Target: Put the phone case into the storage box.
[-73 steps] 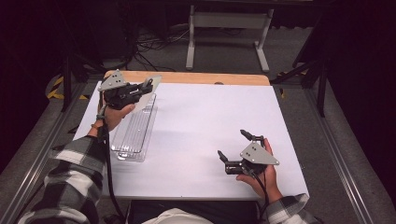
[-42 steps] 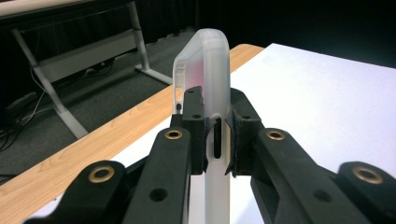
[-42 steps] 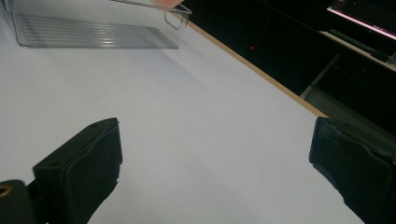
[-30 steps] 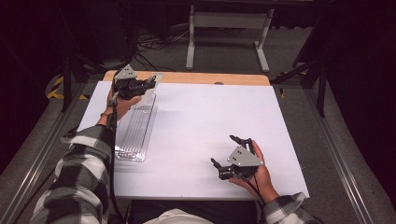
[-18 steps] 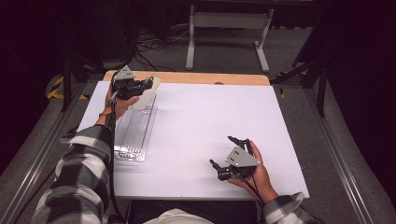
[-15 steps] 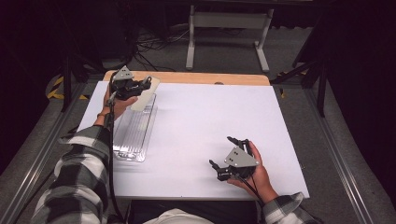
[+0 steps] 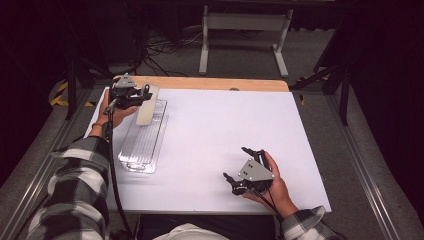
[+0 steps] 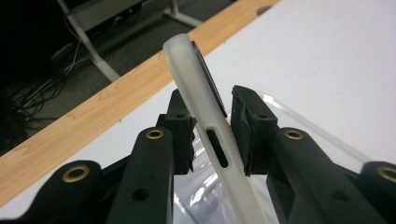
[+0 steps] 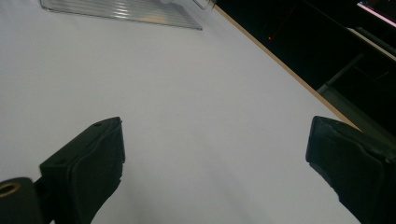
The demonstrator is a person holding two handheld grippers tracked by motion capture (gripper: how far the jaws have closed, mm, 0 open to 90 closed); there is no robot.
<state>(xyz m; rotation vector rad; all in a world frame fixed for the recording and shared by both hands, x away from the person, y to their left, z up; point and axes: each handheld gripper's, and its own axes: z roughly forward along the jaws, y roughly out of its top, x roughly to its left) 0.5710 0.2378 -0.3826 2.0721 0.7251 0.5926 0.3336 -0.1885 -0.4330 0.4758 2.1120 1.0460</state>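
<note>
**Phone case between loosening claw jaws over the clear tray**

The left claw (image 7: 141,95) sits at the far left corner of the worktop (image 7: 225,130), above the far end of a clear ribbed plastic tray (image 7: 142,145); between its jaws stands a frosted, translucent phone case (image 8: 205,121), seen edge-on in the left gripper view and tilted, its top leaning away toward the wooden edge of the worktop; the jaws have just been opening, and in that view the left pad is close against the case while a narrow gap shows between the case and the right pad, so the grip looks slackened rather than firm; in the high view the case (image 7: 147,105) shows as a pale slab slanting down from the claw into the tray's far end, though whether its lower end touches the tray floor I cannot tell; the tray lies lengthwise along the left side of the white sheet, its near end well short of the front edge.

The right claw (image 7: 245,165) rests low over the near right part of the worktop, held in the person's hand, well apart from the tray; its jaws stand wide with bare white surface between them in the right gripper view, where the tray (image 9: 126,9) shows at the top edge; a plaid sleeve (image 7: 75,190) covers the left forearm.
</note>
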